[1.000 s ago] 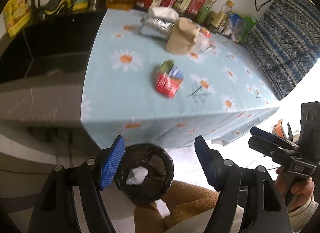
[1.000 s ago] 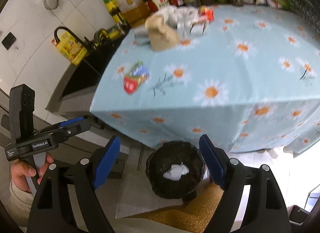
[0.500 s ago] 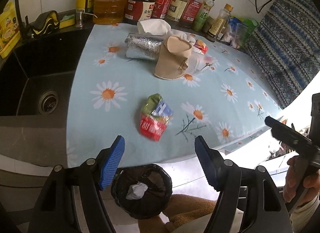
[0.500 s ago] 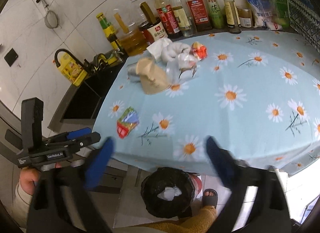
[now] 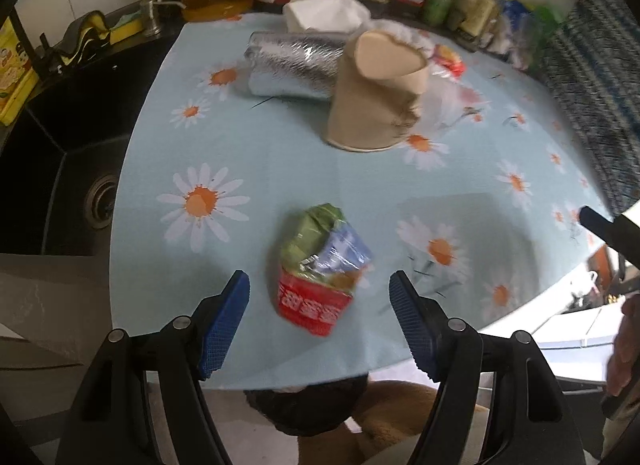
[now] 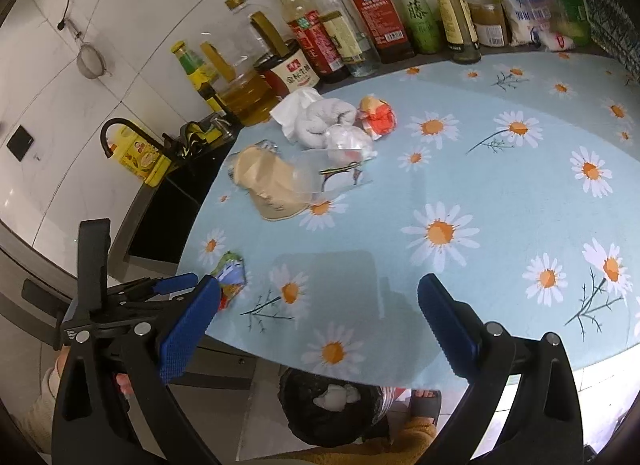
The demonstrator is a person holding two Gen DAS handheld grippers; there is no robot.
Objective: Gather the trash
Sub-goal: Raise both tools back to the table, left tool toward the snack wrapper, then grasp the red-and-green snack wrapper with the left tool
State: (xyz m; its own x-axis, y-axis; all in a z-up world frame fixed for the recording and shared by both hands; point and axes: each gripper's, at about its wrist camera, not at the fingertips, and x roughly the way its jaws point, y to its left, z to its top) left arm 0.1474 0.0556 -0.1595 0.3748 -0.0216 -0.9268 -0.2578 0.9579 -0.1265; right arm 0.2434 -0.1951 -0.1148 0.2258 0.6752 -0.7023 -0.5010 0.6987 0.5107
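Note:
A crumpled red, green and blue snack wrapper point(image 5: 320, 269) lies near the front edge of the daisy tablecloth point(image 5: 280, 169). My left gripper point(image 5: 320, 317) is open and empty, its jaws on either side of the wrapper, just short of it. The wrapper also shows in the right wrist view point(image 6: 230, 275), next to the left gripper point(image 6: 176, 285). My right gripper point(image 6: 320, 317) is open and empty above the table's front edge. Further back lie a crushed brown paper cup point(image 5: 376, 93), a foil pack point(image 5: 296, 61), tissues point(image 6: 316, 117) and a red-orange wrapper point(image 6: 378, 115). A black-lined bin point(image 6: 332, 405) with white paper stands on the floor below.
Bottles of oil and sauce point(image 6: 360, 25) line the back wall. A black sink point(image 5: 52, 145) lies left of the table, with a yellow bottle point(image 6: 140, 155) beside the tap. Food bags point(image 6: 536, 1) stand at the back right. A patterned cloth point(image 5: 592, 85) hangs on the right.
Both grippers rose from bin level to above the table and moved forward. The left gripper closed in on the snack wrapper, which now sits between its open jaws.

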